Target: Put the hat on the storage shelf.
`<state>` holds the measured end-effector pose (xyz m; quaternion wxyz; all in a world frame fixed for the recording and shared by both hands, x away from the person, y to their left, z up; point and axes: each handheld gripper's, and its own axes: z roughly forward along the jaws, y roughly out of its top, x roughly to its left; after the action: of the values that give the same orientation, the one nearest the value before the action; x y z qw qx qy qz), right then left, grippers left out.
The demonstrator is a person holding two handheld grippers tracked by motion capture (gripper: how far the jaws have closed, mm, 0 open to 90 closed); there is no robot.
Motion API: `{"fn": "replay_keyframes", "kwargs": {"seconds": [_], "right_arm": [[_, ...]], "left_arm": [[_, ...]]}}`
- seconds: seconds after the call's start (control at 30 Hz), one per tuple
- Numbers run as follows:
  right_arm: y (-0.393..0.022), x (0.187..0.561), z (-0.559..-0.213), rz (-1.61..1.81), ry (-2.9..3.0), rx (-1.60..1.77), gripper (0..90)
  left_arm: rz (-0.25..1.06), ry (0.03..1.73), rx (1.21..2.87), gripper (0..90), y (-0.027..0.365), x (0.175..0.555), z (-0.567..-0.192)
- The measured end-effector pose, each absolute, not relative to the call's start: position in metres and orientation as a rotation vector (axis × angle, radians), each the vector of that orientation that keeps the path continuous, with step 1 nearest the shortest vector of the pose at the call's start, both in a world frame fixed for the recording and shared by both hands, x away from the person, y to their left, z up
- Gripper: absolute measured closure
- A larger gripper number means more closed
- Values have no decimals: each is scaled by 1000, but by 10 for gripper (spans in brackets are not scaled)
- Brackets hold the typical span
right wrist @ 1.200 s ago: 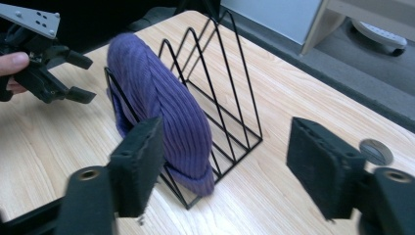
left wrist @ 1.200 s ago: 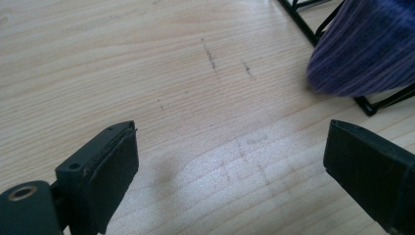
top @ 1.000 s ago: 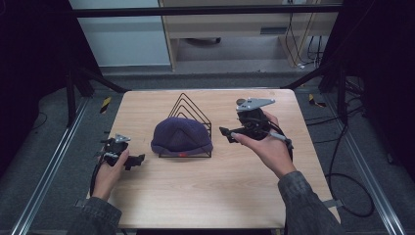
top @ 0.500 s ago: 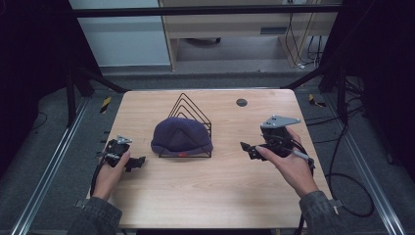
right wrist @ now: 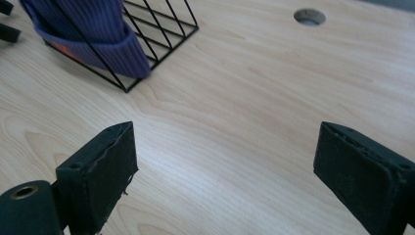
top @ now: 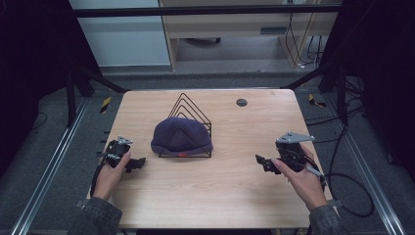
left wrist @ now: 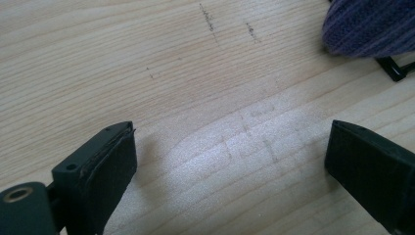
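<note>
A dark purple knit beanie (top: 181,136) is draped over a black wire rack (top: 188,105) at the middle of the wooden table (top: 220,196). My left gripper (top: 138,163) rests low at the table's left side, pointing toward the beanie, and it is open over bare wood (left wrist: 230,161). The beanie's edge (left wrist: 372,24) lies beyond its far jaw. On the right side of the table my right gripper (top: 261,161) points left; its jaws have just been opening and stand wide with nothing between them (right wrist: 225,161). Beanie (right wrist: 93,29) and rack (right wrist: 161,29) lie ahead of it.
A round cable hole (top: 241,102) sits in the table's far right part, also seen as the hole (right wrist: 309,16) in the right gripper view. Metal rails and cables run on the floor along both sides of the table.
My right gripper has moved from beside the rack out to the right and down toward the near part of the table. The left gripper has stayed put.
</note>
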<state>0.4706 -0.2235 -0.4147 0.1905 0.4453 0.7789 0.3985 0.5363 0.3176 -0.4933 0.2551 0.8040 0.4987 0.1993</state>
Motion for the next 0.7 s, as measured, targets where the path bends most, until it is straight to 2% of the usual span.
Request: {"fn": "replay_keyframes", "kwargs": {"seconds": [0.7], "right_arm": [[-256, 472, -478, 978, 2197, 1425, 119]], "left_arm": [[498, 1356, 2154, 0, 319, 536, -498]]}}
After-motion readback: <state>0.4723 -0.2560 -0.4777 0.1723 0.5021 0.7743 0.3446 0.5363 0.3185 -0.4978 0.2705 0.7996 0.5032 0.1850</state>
